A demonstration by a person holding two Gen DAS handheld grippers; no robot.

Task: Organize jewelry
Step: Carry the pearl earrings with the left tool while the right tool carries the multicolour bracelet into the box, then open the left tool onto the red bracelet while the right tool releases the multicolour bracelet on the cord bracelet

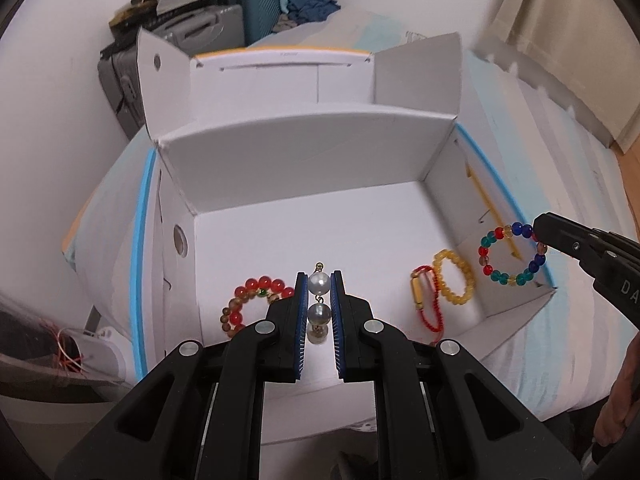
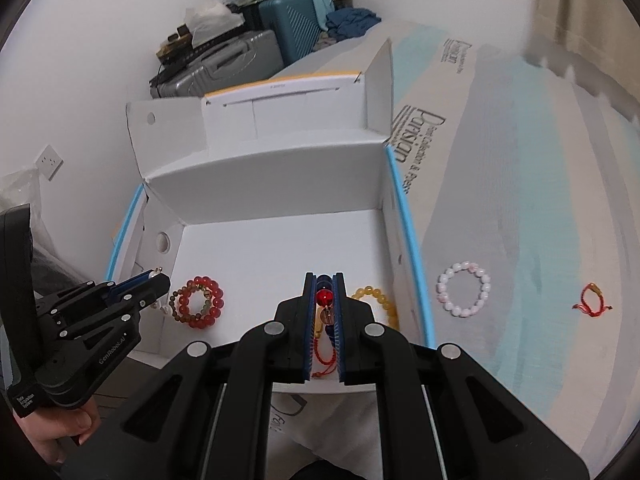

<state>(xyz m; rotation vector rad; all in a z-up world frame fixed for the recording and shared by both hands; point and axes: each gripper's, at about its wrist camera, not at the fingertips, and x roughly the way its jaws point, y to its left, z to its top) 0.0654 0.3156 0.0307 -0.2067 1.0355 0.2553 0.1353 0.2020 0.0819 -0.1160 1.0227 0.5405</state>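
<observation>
It is a bedroom in a home: a mattress (image 2: 520, 184) with striped cover, stacked suitcases (image 1: 224, 28) with clothes by the white wall, and a curtain (image 1: 560, 40).

Printed on mattress cover (image 2: 460, 128): "Parisian", with smaller lines beside it, too blurred to read fully. Marked on left tool (image 2: 158, 280) body: "GenRobot.AI"; small white label near handle, possibly "Data Acquisition System". Marked on right tool (image 1: 538, 232): "DA", cut off by frame edge.
</observation>
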